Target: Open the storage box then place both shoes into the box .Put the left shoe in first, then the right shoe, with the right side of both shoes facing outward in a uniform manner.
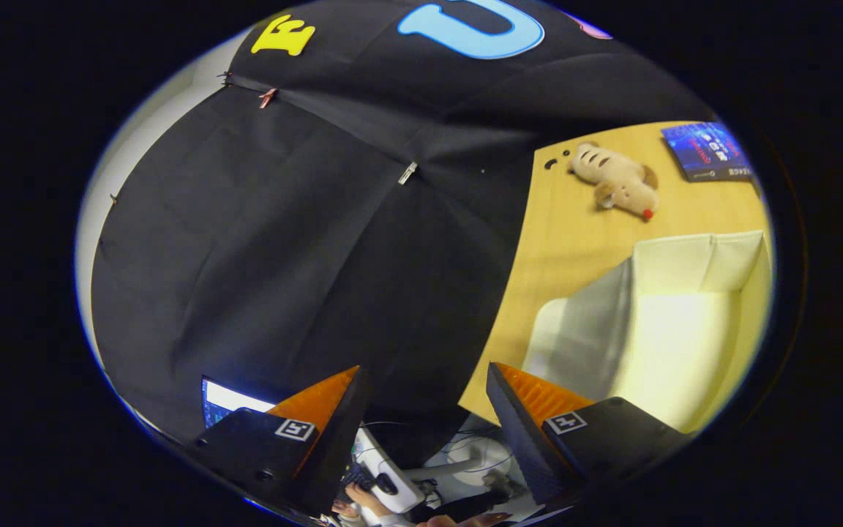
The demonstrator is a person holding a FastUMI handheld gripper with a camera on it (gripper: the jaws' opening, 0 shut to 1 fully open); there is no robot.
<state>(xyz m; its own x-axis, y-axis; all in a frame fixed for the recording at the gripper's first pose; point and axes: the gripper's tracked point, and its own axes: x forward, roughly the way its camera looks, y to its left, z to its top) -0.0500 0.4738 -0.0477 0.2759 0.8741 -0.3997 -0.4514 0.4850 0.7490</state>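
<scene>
Two fingers of the gripper (pixel 421 410) stand spread apart with nothing between them, the claw released. The landmark is a wooden table (pixel 568 241), seen tilted. On it, just beyond the right finger, sits the white storage box (pixel 656 322), its inside pale and bare. Past the box on the table lies a tan plush toy (pixel 615 183), and beside the toy, nearer the table's far corner, a blue book (pixel 707 150). Off the table, beside the left finger, a lit screen (pixel 227 402) glows. Between the fingers, lower down, a person's hand (pixel 366 501) shows.
</scene>
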